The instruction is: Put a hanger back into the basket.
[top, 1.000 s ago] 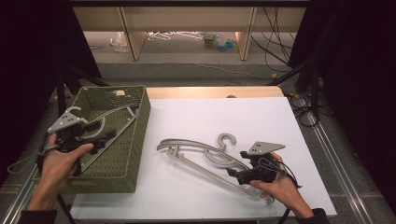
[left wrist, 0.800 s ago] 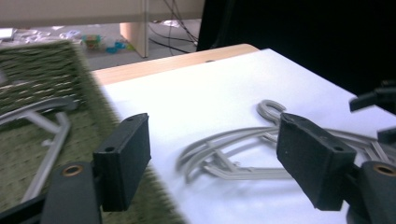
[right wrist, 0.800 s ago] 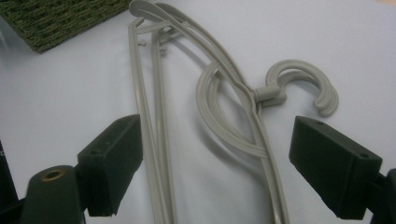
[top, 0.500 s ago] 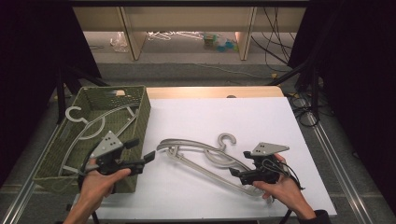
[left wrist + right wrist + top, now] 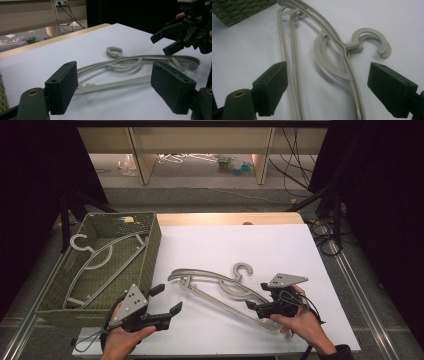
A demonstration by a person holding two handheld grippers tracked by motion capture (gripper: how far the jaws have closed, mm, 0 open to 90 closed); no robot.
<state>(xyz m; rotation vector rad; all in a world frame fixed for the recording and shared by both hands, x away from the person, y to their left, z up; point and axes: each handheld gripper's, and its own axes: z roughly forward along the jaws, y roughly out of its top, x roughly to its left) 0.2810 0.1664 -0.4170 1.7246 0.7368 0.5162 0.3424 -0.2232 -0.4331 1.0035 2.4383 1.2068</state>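
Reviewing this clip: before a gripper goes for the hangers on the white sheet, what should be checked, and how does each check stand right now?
1. Left gripper empty, jaws wide after opening: ok.
2. Right gripper open over the hangers on the sheet, pads not pressing: ok.
3. Those hangers are separable: not ok, two lie stacked with hooks together.
4. Basket has room: ok, one hanger in the basket lies flat.
5. Grippers clear of each other: ok, apart at opposite ends.
6. White sheet lies flat: ok.

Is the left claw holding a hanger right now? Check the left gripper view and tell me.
No: the left claw stands open with nothing between its jaws, and the hangers lie on the white table beyond it.
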